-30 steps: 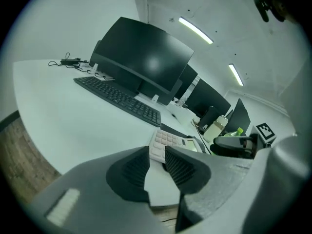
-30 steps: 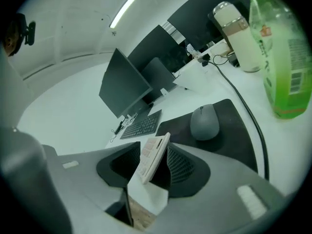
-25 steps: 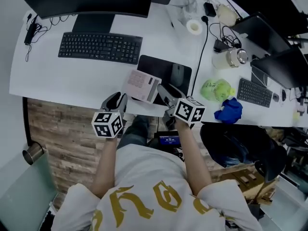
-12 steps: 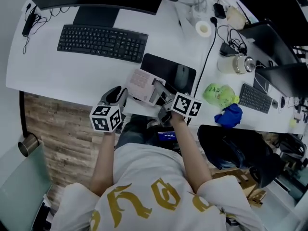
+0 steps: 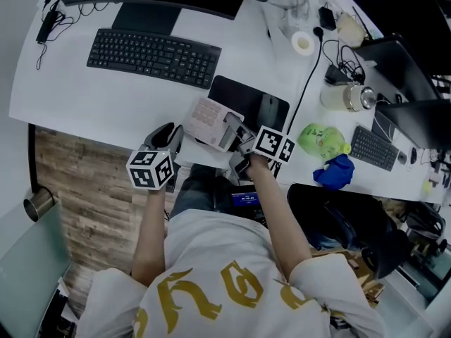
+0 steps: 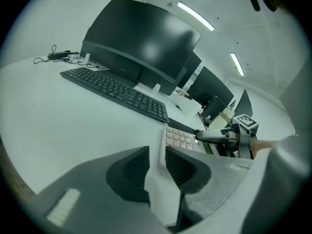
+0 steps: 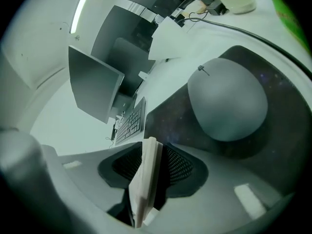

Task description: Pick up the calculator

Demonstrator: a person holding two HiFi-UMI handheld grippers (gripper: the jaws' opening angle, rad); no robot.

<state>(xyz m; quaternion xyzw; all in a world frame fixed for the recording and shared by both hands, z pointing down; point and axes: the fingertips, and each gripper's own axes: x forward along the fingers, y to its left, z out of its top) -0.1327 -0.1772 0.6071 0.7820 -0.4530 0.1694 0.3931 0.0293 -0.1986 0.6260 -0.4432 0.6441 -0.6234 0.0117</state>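
Between the jaws of the right gripper (image 7: 151,162): a pale, flat, rectangular plastic calculator (image 7: 145,184), seen edge-on. Both ribbed black pads are pressed on its faces, clamped near one edge.

Left gripper (image 6: 152,162): jaws slightly apart with nothing between them, only white worktop (image 6: 58,130) showing through the gap. It hangs just beside the calculator's near-left corner, not touching.

Head view: the calculator (image 5: 209,118) sits at the near edge of the worktop, key face up, its far side over the corner of a dark rectangular mouse mat (image 5: 239,94). Whether it is clear of the surface, cannot tell. A grey rounded computer mouse (image 7: 228,99) lies on the mat just beyond. A black full-size keyboard (image 5: 153,48) is well apart, further back and to the left.

Risks, as judged:
- The hold is on one edge only. Most of the slab overhangs the pads, so a quick lift could let it pivot or slide out.
- The worktop edge is close, so a slip here likely drops it onto the person's lap or the wooden floor (image 5: 84,189).
- Swinging forward could knock the mouse.

Writing: none legible. Key legends are too small, the gripper cubes carry only square markers, and the yellow print on the shirt is unreadable.
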